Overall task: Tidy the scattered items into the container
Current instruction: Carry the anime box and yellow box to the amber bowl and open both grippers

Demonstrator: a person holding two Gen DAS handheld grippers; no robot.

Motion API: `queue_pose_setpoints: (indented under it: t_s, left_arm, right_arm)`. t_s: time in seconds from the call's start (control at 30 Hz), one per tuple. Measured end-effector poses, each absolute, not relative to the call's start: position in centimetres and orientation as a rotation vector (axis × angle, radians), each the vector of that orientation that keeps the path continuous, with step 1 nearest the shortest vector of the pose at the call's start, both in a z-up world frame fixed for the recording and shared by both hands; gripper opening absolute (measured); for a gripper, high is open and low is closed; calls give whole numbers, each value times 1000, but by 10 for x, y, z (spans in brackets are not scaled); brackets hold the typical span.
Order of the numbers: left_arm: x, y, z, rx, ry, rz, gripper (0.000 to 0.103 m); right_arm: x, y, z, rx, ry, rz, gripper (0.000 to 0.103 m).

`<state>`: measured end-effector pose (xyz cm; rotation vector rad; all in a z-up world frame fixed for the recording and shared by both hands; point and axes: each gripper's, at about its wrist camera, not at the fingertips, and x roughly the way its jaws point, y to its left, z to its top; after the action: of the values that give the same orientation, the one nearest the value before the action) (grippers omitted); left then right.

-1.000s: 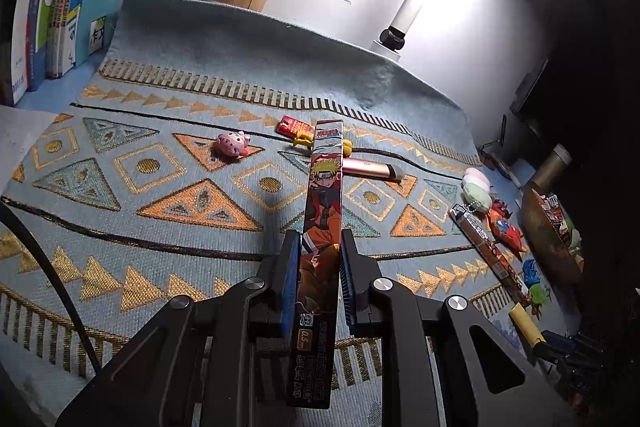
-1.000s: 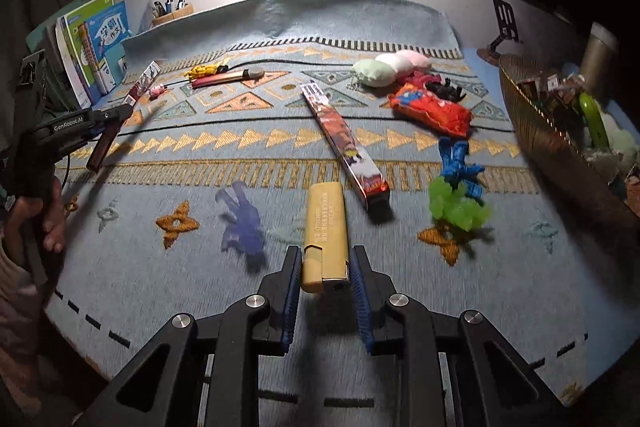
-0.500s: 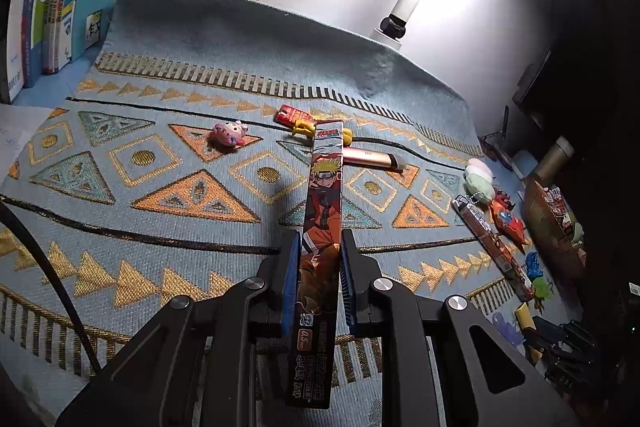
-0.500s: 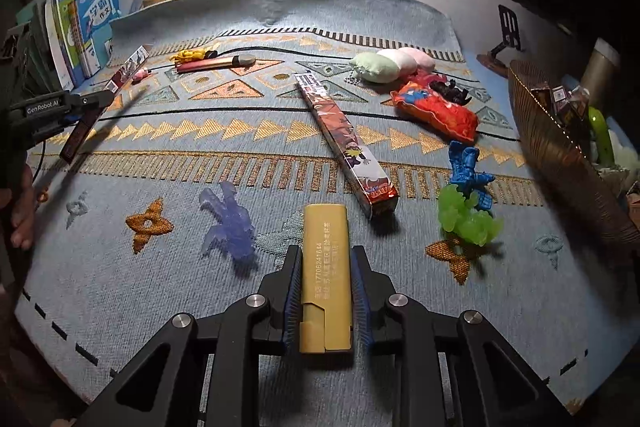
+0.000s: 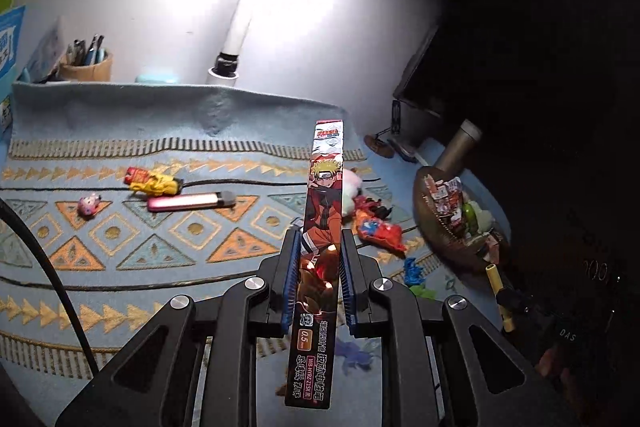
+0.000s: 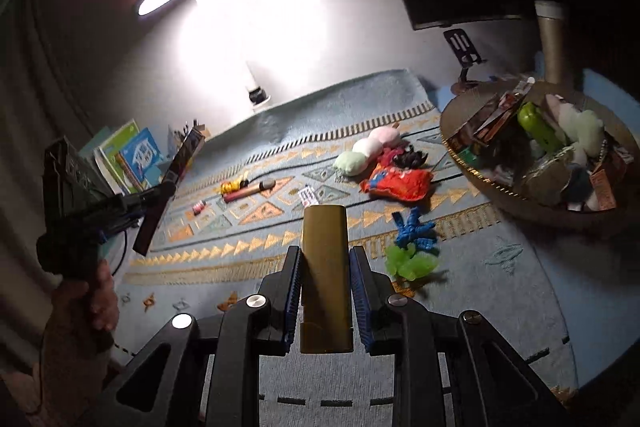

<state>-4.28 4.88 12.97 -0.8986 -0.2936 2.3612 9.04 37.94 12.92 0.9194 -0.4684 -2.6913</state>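
Observation:
My left gripper [image 5: 318,247] is shut on a long flat Naruto pen box [image 5: 325,203], held in the air above the patterned mat; it also shows in the right wrist view [image 6: 168,187]. My right gripper [image 6: 325,259] is shut on a yellow-tan case [image 6: 325,267], lifted above the mat. The round brown basket [image 6: 476,171], holding several items, sits at the right edge of the mat; it also shows in the left wrist view [image 5: 432,227].
On the mat lie a red snack bag [image 6: 400,183], three soft pastel puffs [image 6: 366,149], blue and green toy figures [image 6: 412,243], a pink pen case [image 5: 188,202], a yellow toy [image 5: 154,183] and a small pink toy [image 5: 89,205]. A lamp [image 6: 256,83], books and a pen cup [image 5: 86,69] stand at the back.
Both grippers have risen and turned right toward the basket. The right gripper closed on the yellow-tan case and lifted it off the mat. The left gripper kept hold of the Naruto box.

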Motion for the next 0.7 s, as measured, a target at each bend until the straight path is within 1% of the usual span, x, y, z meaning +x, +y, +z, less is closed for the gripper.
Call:
queue_pose_setpoints:
  t_s: [0.13, 0.23, 0.3, 0.47, 0.57, 0.7]
  left_arm:
    - [-45, 115, 159, -831, -280, 2246, 16]
    - [-49, 170, 168, -822, -284, 2139, 16]
    - [-55, 208, 168, -826, -288, 2070, 16]
    - [-68, 295, 151, -887, -258, 1955, 16]
    - [-72, 333, 135, -926, -243, 1895, 16]
    - [-79, 362, 115, -967, -225, 1874, 17]
  right_arm:
    - [101, 447, 155, 806, -641, -2823, 23]
    - [96, 512, 159, 816, -969, -2797, 23]
    - [93, 547, 161, 776, -1111, -2803, 23]
    - [79, 596, 169, 730, -1190, -2919, 23]
    - [60, 601, 172, 765, -1107, -2991, 23]
    - [31, 598, 162, 855, -1009, -2985, 23]
